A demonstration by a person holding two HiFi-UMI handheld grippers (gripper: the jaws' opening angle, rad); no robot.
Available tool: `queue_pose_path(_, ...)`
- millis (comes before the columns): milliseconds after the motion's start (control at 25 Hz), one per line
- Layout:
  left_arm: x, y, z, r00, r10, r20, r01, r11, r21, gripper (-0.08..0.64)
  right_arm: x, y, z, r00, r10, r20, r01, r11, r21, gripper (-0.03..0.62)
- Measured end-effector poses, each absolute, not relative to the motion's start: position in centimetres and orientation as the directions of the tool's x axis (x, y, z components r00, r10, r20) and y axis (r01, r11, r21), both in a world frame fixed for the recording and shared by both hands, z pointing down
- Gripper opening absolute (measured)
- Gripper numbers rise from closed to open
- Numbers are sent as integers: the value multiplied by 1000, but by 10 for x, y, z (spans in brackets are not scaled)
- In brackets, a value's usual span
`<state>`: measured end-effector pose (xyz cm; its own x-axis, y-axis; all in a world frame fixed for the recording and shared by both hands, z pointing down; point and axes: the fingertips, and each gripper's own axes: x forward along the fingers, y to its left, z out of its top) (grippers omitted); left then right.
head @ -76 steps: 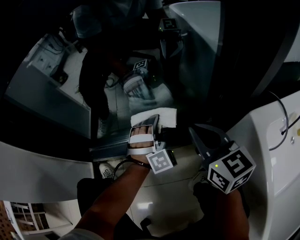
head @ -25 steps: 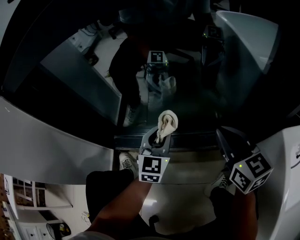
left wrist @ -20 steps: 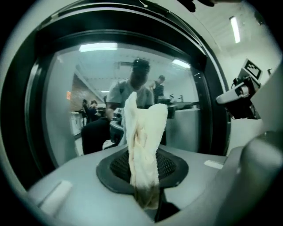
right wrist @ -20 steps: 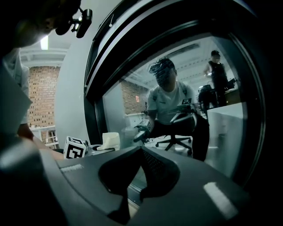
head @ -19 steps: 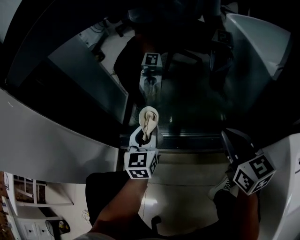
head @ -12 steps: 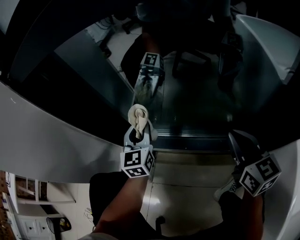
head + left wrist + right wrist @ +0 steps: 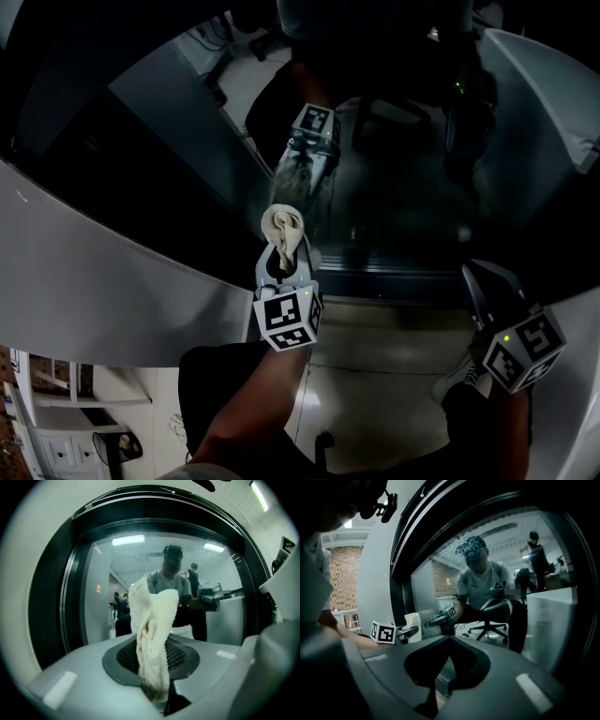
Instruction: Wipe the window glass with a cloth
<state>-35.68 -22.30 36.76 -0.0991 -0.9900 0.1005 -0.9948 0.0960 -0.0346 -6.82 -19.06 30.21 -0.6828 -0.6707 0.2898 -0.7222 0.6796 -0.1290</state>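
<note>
Black-and-white marker cubes sit nearest in the head view, one on each gripper. The left gripper [image 7: 284,258] is just below centre, towards 6 o'clock. The right gripper [image 7: 480,281] is out at 4 o'clock, well apart from it. A bare forearm [image 7: 248,403] runs up from 6 o'clock to the left one.

The left gripper's jaws are clamped on a cream cloth [image 7: 284,228]. The cloth stands bunched and upright out of the jaws, pointing to 12 o'clock. The left gripper view shows the same, with the cloth's lower end pinched between the pads and its folded top loose.

The right gripper's jaws are pressed together with nothing between them.

Beyond the cloth is the dark window glass [image 7: 403,187], set in a curved white frame [image 7: 112,281]. Whether the cloth touches the pane cannot be told. At 12 o'clock from the cloth, the glass mirrors the left gripper and its cube [image 7: 312,122].
</note>
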Motion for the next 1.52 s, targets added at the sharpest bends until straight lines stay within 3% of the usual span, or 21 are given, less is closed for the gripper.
queue_pose_path(480, -338, -232, 374, -144, -983, 114, -990, 144, -9, 104, -54, -194, 304, -676, -680, 284, -731, 668, -140, 2)
queue_pose_path(1160, -294, -235, 385, -78, -987, 144, -997, 79, 2, 104, -36, -188, 305, -661, -696, 282, -746, 651, -140, 2)
queue_pose_path(1520, -271, -235, 383, -46, -986, 160, -993, 63, 97, 104, -30, -183, 306, -657, -697, 287, -750, 644, -154, 2)
